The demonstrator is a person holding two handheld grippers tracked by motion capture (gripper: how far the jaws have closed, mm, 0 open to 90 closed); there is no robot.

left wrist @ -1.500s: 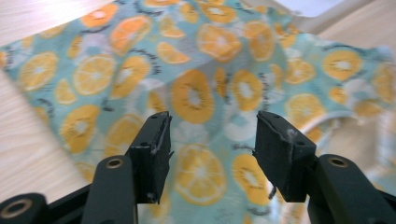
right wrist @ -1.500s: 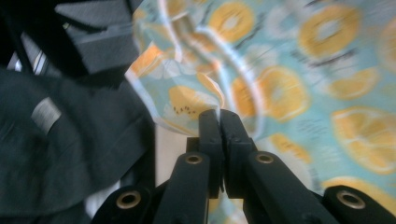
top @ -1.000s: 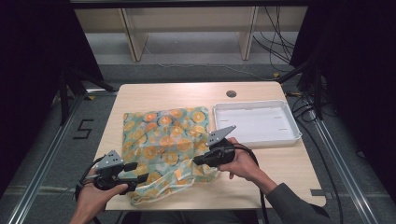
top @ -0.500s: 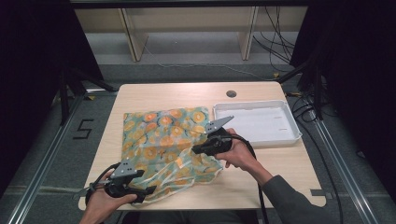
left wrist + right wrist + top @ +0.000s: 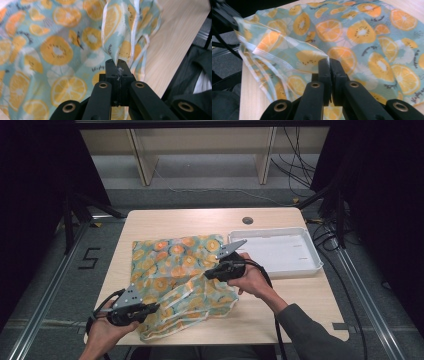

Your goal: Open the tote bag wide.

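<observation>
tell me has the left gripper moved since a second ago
Yes. In the high view the left gripper has slid down toward the near edge of the table, and its jaws have just closed on a corner of the fruit-print cloth.

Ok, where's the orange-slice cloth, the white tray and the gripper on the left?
cloth (image 5: 170, 257), high view, flat part on the table.
white tray (image 5: 316, 256), high view, right rim.
left gripper (image 5: 118, 65), left gripper view, jaw tips pinching cloth.
</observation>
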